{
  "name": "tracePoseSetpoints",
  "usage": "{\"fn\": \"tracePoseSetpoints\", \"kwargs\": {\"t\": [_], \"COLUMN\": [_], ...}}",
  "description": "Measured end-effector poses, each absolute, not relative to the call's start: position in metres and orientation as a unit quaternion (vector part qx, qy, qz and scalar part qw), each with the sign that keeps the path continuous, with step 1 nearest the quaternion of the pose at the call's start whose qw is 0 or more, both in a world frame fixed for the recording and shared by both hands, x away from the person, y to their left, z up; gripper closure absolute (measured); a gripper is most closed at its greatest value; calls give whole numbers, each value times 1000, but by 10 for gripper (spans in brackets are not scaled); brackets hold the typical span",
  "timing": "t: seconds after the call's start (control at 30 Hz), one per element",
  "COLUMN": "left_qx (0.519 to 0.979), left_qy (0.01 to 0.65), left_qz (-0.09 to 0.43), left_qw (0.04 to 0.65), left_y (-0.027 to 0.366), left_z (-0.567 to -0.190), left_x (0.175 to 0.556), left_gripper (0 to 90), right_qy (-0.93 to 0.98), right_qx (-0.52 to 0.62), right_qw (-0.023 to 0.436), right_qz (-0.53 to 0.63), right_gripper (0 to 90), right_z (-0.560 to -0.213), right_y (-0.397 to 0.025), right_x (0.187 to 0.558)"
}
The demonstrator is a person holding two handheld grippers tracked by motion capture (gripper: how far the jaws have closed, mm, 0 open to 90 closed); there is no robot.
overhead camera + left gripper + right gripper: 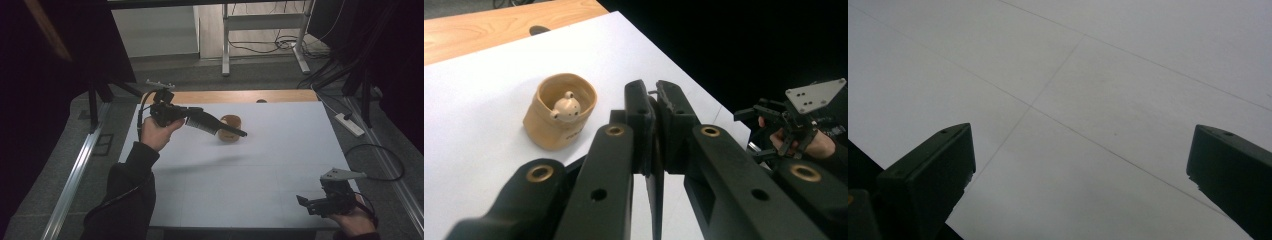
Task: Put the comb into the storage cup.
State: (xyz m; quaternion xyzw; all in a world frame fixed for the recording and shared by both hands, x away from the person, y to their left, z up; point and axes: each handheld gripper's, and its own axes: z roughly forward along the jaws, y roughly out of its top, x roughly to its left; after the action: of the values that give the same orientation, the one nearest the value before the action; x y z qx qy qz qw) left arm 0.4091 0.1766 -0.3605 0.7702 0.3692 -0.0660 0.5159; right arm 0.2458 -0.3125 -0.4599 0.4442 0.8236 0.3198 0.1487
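A tan cup [230,127] with a small bear figure inside [566,106] stands on the white table sheet [280,150] near the back middle. My left gripper [242,133] is held above the sheet and points right, with its tips just in front of the cup. In the left gripper view its jaws [655,94] are pressed together to the right of the cup [559,112]; a thin dark strip shows low between them, and I cannot tell what it is. My right gripper [306,204] rests at the front right corner, and its jaws [1080,145] stand wide open over bare sheet.
A wooden table edge [235,96] runs along the back of the sheet. A power strip [350,124] and cables lie on the floor at the right. A metal rail [75,175] runs along the left. A white frame's legs [226,45] stand behind the table.
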Motion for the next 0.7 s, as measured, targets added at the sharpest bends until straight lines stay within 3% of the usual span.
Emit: {"fn": "tracePoseSetpoints", "kwargs": {"t": [0.7], "left_qx": [772], "left_qy": [387], "left_qz": [-51], "left_qw": [502], "left_y": [175], "left_z": [-348], "left_x": [431], "left_gripper": [837], "right_qy": [818], "right_qx": [454], "right_qw": [144], "right_qz": [322], "right_gripper": [0], "right_z": [-458], "right_y": [-320], "right_x": [241]}}
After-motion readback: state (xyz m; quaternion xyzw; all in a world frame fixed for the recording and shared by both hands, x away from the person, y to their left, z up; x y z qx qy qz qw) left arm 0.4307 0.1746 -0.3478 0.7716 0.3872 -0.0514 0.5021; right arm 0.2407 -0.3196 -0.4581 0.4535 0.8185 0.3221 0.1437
